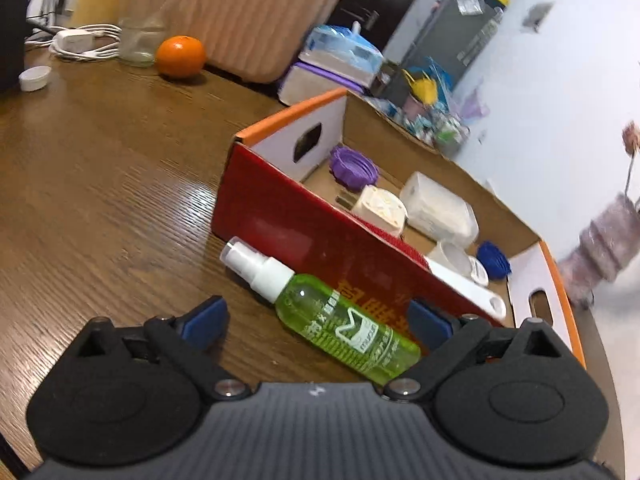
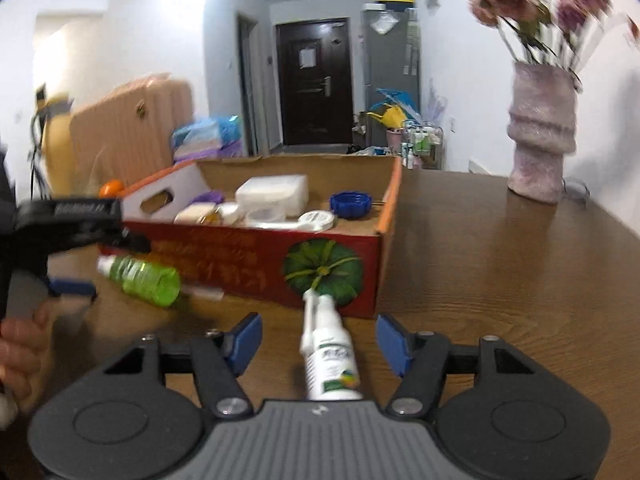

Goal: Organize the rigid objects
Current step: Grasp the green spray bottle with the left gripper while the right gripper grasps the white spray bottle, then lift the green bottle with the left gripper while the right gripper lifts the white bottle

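A green spray bottle [image 1: 332, 316] with a white nozzle lies on the wooden table against the red cardboard box [image 1: 288, 220]. My left gripper [image 1: 316, 320] is open with its blue pads on either side of the bottle, not touching it. In the right wrist view the green bottle [image 2: 144, 278] lies under the left gripper [image 2: 100, 260]. A white spray bottle [image 2: 328, 356] lies on the table between the open pads of my right gripper [image 2: 320, 344], nozzle toward the box [image 2: 260, 260]. The box holds a purple lid [image 1: 354, 168], a blue lid [image 1: 494, 260] and several white containers.
An orange [image 1: 180, 56], a clear glass [image 1: 140, 28], a white cap [image 1: 35, 78] and a coiled white cable [image 1: 84, 42] sit at the far left. A ribbed peach suitcase [image 1: 256, 12] stands behind. A vase with flowers [image 2: 542, 132] stands on the right of the table.
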